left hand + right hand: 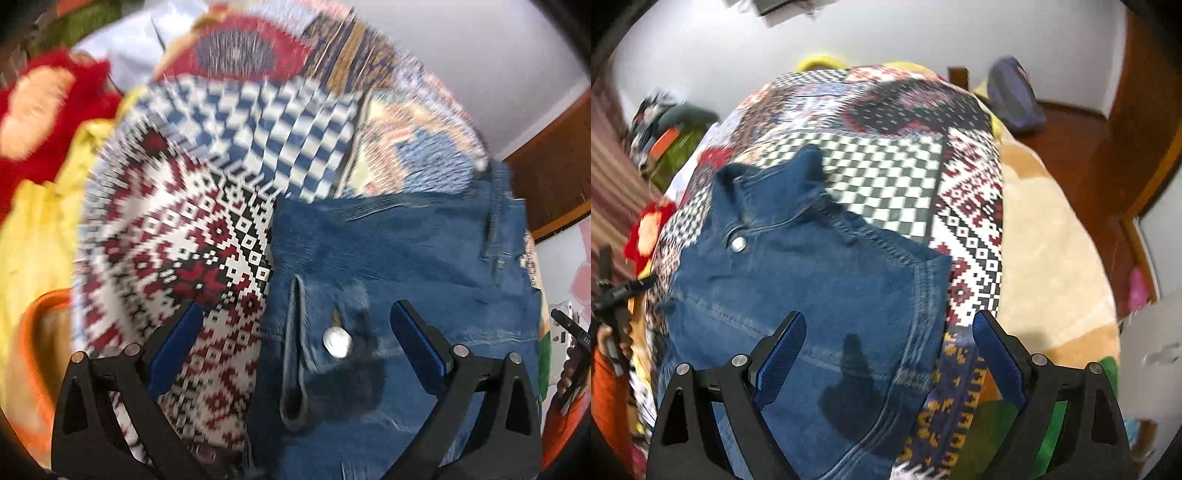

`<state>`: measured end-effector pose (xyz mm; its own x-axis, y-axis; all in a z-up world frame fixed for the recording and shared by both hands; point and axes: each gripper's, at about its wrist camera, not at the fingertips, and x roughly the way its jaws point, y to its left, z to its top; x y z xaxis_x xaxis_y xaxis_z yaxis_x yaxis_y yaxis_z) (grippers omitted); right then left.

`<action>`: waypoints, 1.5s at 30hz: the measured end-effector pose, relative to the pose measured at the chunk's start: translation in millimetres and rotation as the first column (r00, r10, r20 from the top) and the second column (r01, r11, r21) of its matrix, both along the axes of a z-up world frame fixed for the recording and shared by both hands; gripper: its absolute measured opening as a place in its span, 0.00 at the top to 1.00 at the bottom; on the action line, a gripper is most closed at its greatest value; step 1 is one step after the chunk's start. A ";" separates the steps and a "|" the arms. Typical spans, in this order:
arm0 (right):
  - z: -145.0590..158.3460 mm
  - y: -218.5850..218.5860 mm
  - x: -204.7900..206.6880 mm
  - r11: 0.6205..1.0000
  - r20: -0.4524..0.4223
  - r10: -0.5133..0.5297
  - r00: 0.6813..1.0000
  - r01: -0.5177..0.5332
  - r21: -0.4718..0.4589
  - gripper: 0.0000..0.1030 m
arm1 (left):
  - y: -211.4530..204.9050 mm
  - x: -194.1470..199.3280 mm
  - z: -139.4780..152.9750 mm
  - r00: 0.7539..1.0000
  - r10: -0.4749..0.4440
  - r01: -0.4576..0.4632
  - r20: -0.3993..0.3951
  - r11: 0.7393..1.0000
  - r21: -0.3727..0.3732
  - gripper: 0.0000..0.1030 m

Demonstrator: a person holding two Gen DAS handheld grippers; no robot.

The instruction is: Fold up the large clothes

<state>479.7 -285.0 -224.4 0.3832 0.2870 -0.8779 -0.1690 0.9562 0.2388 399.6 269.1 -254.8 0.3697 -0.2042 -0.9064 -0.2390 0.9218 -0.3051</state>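
on a patchwork bedspread (886,173), blue jeans (812,277), white wall (886,37), left tongs (295,321) and right tongs (889,328) both spread apart

Blue denim jeans (812,280) with a silver button (738,243) lie on a patchwork bedspread (886,162) of black-white checks and red-white geometric motifs
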 end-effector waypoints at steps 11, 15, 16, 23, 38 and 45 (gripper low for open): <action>-59.1 -18.6 39.5 0.964 -0.148 -0.089 0.985 0.123 0.237 0.75 | -5.8 43.3 -39.9 1.000 0.009 -0.010 -0.007 0.991 -0.130 0.67; -53.7 -7.7 50.2 0.972 -0.118 -0.059 0.991 0.084 0.221 0.84 | 1.1 45.0 -38.5 0.999 0.037 -0.034 0.023 0.990 -0.133 0.80; -46.7 -2.2 52.3 0.980 -0.090 -0.047 0.995 0.063 0.191 0.85 | -0.9 43.2 -33.3 0.999 0.039 -0.035 0.036 0.994 -0.105 0.82; 25.4 51.7 94.1 1.000 0.148 0.031 0.988 -0.030 -0.008 0.86 | -2.0 40.4 9.1 0.993 0.041 -0.052 0.112 0.994 0.099 0.91; -41.3 79.3 151.5 0.976 0.108 0.077 0.991 -0.053 -0.212 0.85 | 3.0 61.3 -18.5 0.996 0.044 -0.061 0.073 0.967 0.247 0.87; -54.8 81.3 142.3 0.904 0.182 0.084 0.980 0.002 -0.428 0.21 | -4.2 60.4 -29.9 0.997 0.021 -0.041 0.068 0.952 0.302 0.81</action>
